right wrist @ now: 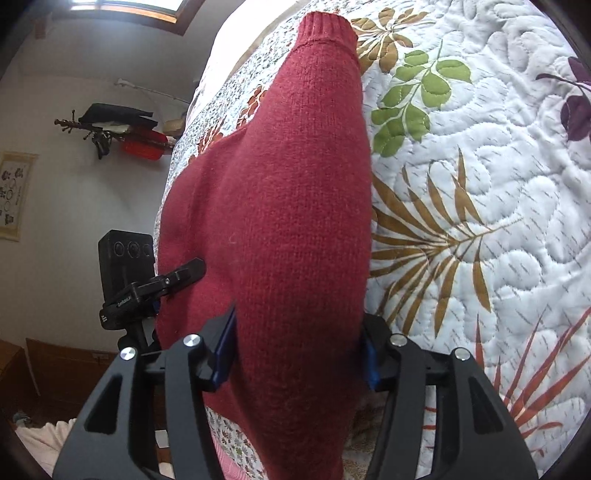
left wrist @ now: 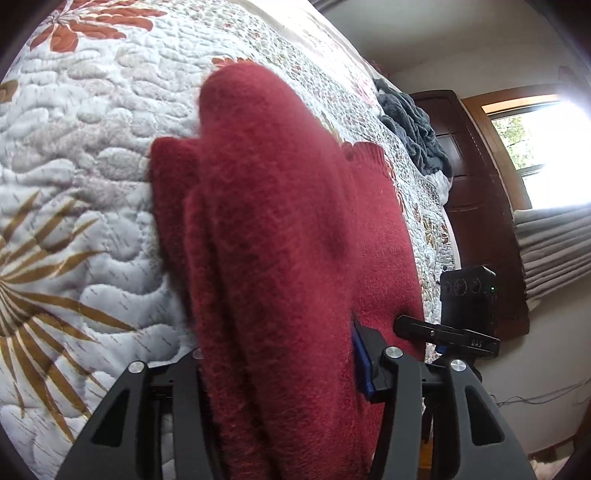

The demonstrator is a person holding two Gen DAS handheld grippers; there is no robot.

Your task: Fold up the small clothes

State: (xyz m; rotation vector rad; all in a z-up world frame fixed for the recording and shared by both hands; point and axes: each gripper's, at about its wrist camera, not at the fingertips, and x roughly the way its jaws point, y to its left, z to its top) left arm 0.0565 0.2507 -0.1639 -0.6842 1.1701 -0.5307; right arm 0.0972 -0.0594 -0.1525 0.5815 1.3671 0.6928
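Note:
A dark red knitted sweater (left wrist: 288, 206) lies on a quilted floral bedspread (left wrist: 81, 177), partly folded into thick layers. My left gripper (left wrist: 280, 350) is shut on a bunched, blurred fold of it; the blue pad of one of its fingers (left wrist: 360, 354) shows, while the other is hidden by fabric. My right gripper (right wrist: 297, 343) is shut on the sweater (right wrist: 295, 192) too, with a ribbed cuff or hem (right wrist: 325, 26) at the far end. Each view shows the other gripper beside the sweater: the right gripper (left wrist: 424, 328) and the left gripper (right wrist: 184, 275).
A grey blanket (left wrist: 413, 129) is heaped on the far part of the bed. Beyond the bed edge are a dark wooden door (left wrist: 469, 177), a window (left wrist: 535, 129) and grey curtains (left wrist: 554, 251). The bedspread (right wrist: 480, 184) spreads out beside the sweater.

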